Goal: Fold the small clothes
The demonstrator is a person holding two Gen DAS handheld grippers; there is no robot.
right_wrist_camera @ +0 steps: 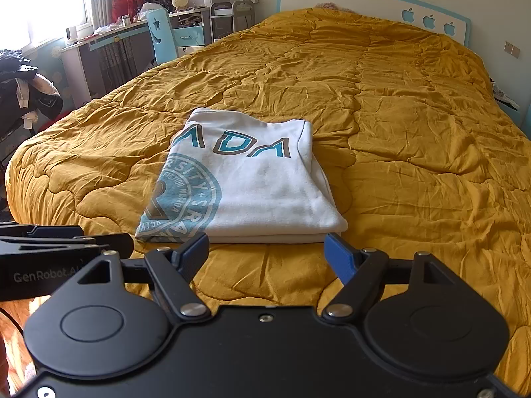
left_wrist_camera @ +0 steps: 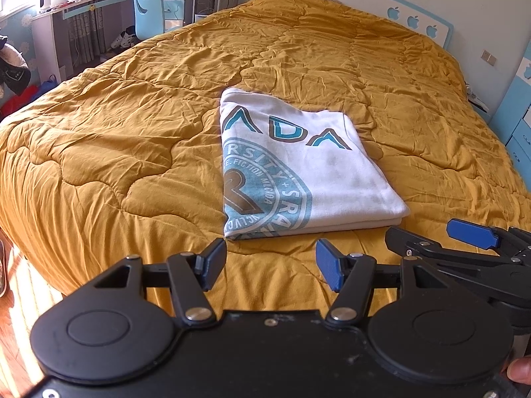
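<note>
1. The folded white T-shirt (left_wrist_camera: 298, 169) lies flat on the mustard quilt (left_wrist_camera: 132, 139) near the foot of the bed, its teal lettering and round print facing up, its layered near edge toward both grippers.
2. The left gripper (left_wrist_camera: 270, 265) hovers over the quilt just short of that near edge, its blue pads apart with nothing between them.
3. The right gripper (right_wrist_camera: 267, 257) sits just in front of the shirt's near edge, likewise spread wide and empty; it touches no cloth.
4. The two tools are side by side and close: the right one's arm shows at the left camera's right border, the left one's body at the right camera's left border.
5. Open quilt surrounds the shirt on every side, with most room beyond it toward the white and blue headboard (left_wrist_camera: 415, 10).
6. The bed's rounded left edge drops to a wooden floor (left_wrist_camera: 30, 298).
7. Past that edge stand a cluttered desk (right_wrist_camera: 99, 43), a pale blue chair with a star cut-out (right_wrist_camera: 162, 36) and a heap of dark clothes (right_wrist_camera: 26, 96), all well apart from the shirt.
8. Blue drawers (left_wrist_camera: 521, 139) stand by the bed's right side.
</note>
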